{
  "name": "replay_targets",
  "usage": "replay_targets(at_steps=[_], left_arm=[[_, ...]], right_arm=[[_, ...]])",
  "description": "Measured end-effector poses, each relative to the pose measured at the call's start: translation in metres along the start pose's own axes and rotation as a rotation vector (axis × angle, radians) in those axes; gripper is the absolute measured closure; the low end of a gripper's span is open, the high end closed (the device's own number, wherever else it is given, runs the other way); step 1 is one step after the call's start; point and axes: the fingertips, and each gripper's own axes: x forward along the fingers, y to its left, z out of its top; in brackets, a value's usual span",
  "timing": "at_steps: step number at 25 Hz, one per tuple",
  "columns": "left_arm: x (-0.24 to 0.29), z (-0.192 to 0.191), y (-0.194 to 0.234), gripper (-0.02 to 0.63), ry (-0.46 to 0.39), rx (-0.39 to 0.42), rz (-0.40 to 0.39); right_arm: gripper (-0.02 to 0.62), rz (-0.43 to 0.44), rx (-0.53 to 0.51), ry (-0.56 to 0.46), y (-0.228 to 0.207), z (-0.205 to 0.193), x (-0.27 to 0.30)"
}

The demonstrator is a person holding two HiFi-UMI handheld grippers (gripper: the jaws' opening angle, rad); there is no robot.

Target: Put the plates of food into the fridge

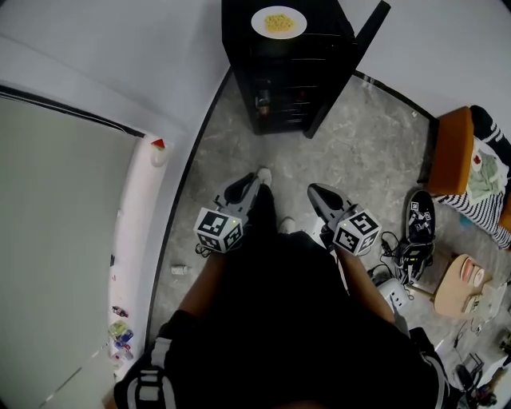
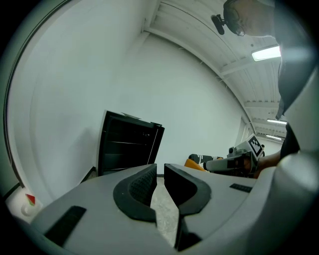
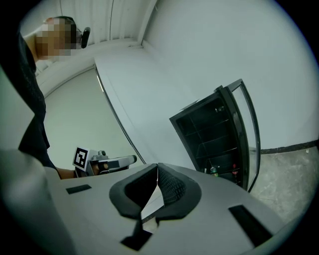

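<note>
A white plate of yellow food (image 1: 279,22) sits on top of the black fridge (image 1: 287,80), whose door (image 1: 351,68) stands open to the right. The fridge's dark shelves (image 3: 214,134) show in the right gripper view, with small items low inside. It also stands ahead in the left gripper view, as a black fridge (image 2: 127,144). My left gripper (image 1: 254,180) is held over the floor, well short of the fridge, jaws a narrow slit apart and empty (image 2: 160,172). My right gripper (image 1: 316,192) is level beside it, tips touching, holding nothing (image 3: 157,167).
A white wall runs along the left, with a long white ledge (image 1: 136,232) bearing small items. An orange chair (image 1: 451,152) with striped cloth stands at the right. A black shoe (image 1: 421,216), cables and a wooden board (image 1: 461,286) lie on the grey floor.
</note>
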Motion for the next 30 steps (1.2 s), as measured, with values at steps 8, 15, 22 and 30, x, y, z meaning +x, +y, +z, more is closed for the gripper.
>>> replay_targets(at_steps=[8,15,22,30], left_arm=[[0.053,0.035,0.058,0.545,0.004,-0.019,-0.034],[0.078,0.061,0.103,0.545,-0.003,-0.024,-0.024],[0.098,0.083,0.143,0.545,0.000,-0.047,-0.050],[0.129,0.099,0.182,0.545,0.018,-0.061,-0.105]], right_arm=[[0.571,-0.036,0.028,-0.022,-0.042,0.047,0.062],[0.571,-0.018,0.105,-0.060,-0.058,0.079,0.110],[0.571,-0.056,0.147,-0.062,-0.076,0.100,0.148],[0.571,-0.098,0.220,-0.103,-0.101,0.124,0.187]])
